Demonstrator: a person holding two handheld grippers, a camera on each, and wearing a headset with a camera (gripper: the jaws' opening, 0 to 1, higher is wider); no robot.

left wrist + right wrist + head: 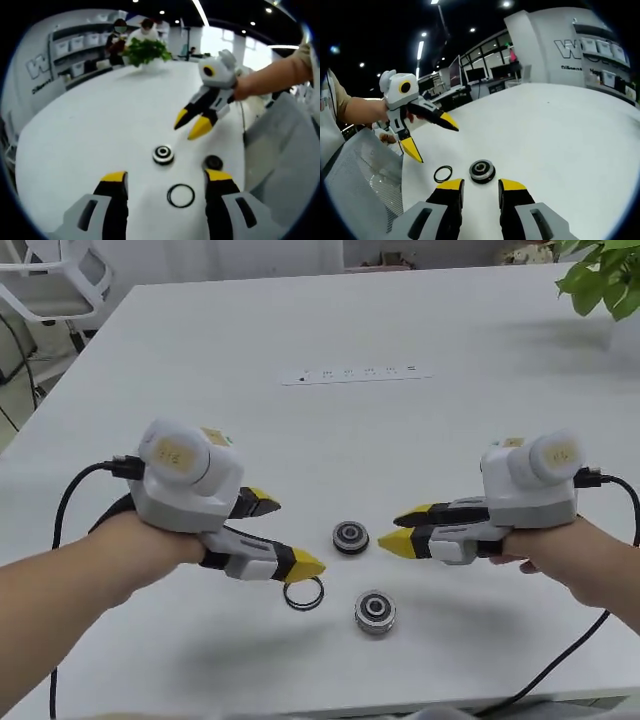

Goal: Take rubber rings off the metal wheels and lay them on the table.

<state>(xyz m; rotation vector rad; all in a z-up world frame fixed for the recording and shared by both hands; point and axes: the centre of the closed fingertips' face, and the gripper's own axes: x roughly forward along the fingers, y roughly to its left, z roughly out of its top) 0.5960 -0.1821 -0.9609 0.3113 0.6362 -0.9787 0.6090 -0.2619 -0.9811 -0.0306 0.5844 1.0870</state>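
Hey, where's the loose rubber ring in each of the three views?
Head view: ring lower centre, below-left of the wheel.
Left gripper view: ring bottom centre, between the jaws, below the wheel.
Right gripper view: ring lower left, left of the wheel.
Shared landmark: that wheel.

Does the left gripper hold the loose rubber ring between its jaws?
No, the rubber ring lies flat on the table between the wide-open jaws of the left gripper, which do not touch it.
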